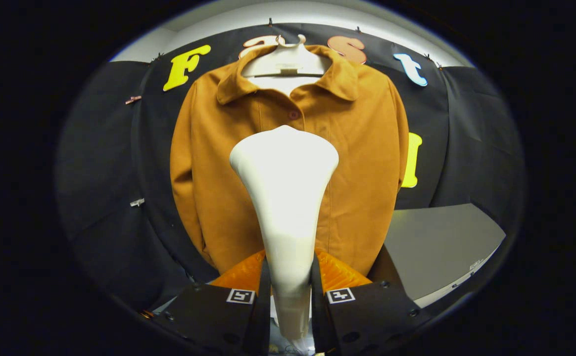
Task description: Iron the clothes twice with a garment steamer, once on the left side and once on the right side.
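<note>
The garment steamer (285, 198) is sitting upright between the two fingers of the gripper (290, 296), which are closing on its narrow handle from left and right, both pressing against it low down. Its broad, pale head is flaring out above the fingers and is facing away toward the shirt (218, 163). That shirt, a brown-orange one with a collar and a button near the neck, is hanging on a pale hanger (286, 62) against the black booth wall (100, 163), just beyond the steamer head; whether the head is touching the cloth cannot be told from here. A grey table (441, 247) is lying to the right, near the shirt's lower hem.

The steamer is looking like smooth, hard plastic, stiff and probably top-heavy given the wide head over a slim neck, so the grip low on the handle is likely leaving it prone to tipping or slipping if the squeeze is easing. A firm, steady hold there seems right. The shirt is looking soft and loose, free to swing on the hanger, so it is likely giving way under pressure; light, slow strokes down the left half and then the right half would suit it.
</note>
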`<state>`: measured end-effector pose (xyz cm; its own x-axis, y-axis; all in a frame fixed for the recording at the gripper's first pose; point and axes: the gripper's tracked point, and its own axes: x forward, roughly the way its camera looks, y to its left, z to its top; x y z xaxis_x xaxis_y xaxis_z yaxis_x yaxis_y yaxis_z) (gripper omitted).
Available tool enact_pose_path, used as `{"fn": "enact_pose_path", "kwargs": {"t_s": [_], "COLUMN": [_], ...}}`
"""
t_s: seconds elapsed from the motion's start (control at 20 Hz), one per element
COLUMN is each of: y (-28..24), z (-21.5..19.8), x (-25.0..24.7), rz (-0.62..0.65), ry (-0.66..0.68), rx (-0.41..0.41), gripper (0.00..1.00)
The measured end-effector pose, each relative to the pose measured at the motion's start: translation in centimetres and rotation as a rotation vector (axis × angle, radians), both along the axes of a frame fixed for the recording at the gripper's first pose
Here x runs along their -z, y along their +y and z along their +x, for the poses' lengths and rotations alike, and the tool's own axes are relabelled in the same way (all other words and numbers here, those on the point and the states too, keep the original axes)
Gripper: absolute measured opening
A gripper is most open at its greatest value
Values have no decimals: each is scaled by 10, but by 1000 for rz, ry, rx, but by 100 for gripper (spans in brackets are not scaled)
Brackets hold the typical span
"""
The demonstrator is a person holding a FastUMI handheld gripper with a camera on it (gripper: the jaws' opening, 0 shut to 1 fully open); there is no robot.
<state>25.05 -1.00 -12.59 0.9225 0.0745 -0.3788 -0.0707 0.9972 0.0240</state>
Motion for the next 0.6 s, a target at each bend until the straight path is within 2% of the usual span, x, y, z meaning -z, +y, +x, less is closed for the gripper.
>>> {"fn": "enact_pose_path", "kwargs": {"t_s": [0.3, 0.6], "y": [-22, -35], "z": [-3, -15], "x": [-61, -99], "rz": [30, 35], "ry": [-245, -407], "rx": [-4, -15], "gripper": [38, 38]}}
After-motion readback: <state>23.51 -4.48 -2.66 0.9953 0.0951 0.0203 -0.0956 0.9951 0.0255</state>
